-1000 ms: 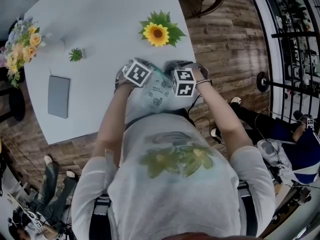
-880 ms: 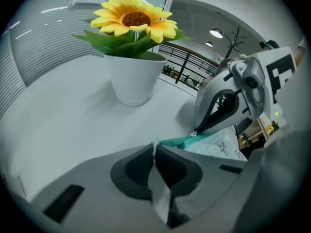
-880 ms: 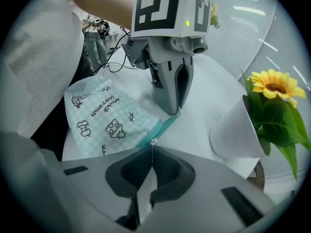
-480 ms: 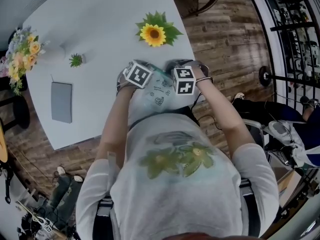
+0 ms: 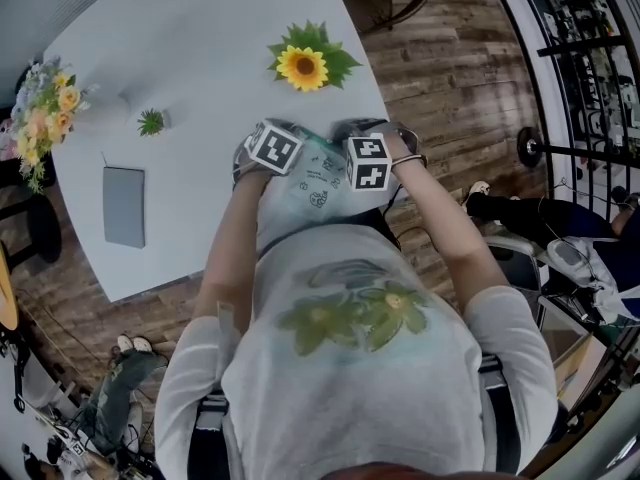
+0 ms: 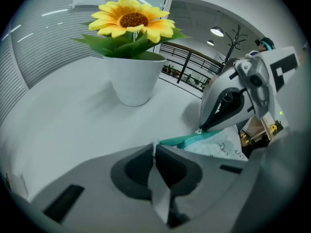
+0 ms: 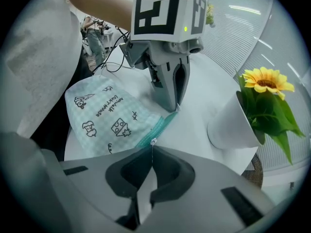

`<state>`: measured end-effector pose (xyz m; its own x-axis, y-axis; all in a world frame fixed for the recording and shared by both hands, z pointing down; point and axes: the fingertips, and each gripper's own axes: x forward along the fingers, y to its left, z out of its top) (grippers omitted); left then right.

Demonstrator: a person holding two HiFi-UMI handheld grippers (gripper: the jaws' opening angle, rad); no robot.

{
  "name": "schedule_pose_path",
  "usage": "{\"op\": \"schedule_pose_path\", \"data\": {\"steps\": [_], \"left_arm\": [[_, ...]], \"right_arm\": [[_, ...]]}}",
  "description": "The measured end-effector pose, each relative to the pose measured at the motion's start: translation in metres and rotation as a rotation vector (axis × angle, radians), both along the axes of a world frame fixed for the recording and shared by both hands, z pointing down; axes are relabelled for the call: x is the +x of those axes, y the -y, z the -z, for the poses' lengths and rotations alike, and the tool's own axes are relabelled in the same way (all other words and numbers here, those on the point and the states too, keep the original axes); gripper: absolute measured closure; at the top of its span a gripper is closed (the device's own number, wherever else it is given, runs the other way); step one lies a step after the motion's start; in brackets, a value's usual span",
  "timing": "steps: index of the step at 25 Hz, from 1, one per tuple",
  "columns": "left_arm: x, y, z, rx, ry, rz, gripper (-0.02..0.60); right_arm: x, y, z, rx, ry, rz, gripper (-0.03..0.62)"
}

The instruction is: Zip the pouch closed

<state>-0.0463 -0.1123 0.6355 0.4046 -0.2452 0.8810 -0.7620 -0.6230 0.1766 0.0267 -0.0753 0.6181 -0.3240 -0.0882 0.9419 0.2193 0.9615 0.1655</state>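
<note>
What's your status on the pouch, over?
Left gripper shut on pouch end. Right gripper shut on zipper pull. Sunflower pot nearby, not touching.

The right gripper [image 7: 152, 152] fills the bottom of the frame, its jaws pressed together. Just above their tips sits the small metal pull [image 7: 153, 141] of a teal zipper [image 7: 159, 126]; a thin tab seems pinched between them, though it is too small to be sure. The checked pouch [image 7: 104, 115] lies left of centre. The left gripper [image 7: 175, 106] comes down from the top onto the zipper's far end. A sunflower [image 7: 265, 81] stands at right.
</note>
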Motion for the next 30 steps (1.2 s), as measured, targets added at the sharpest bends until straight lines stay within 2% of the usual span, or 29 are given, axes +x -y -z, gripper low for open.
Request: {"op": "schedule_pose_path", "data": {"steps": [7,13,22,30], "left_arm": [[0.0,0.0,0.001,0.0,-0.006,0.001,0.558],[0.001,0.001,0.001,0.0,-0.013,0.004,0.558],[0.001,0.001,0.0,0.009,-0.007,0.005,0.558],[0.0,0.001,0.0,0.012,-0.009,0.013,0.558]], "right_arm": [[0.006,-0.007,0.001,-0.027,-0.01,-0.009,0.576],[0.006,-0.004,0.002,-0.001,-0.005,-0.007,0.576],[0.005,-0.009,0.003,-0.053,-0.032,-0.021,0.576],[0.012,-0.009,0.003,-0.038,-0.042,-0.02,0.576]]}}
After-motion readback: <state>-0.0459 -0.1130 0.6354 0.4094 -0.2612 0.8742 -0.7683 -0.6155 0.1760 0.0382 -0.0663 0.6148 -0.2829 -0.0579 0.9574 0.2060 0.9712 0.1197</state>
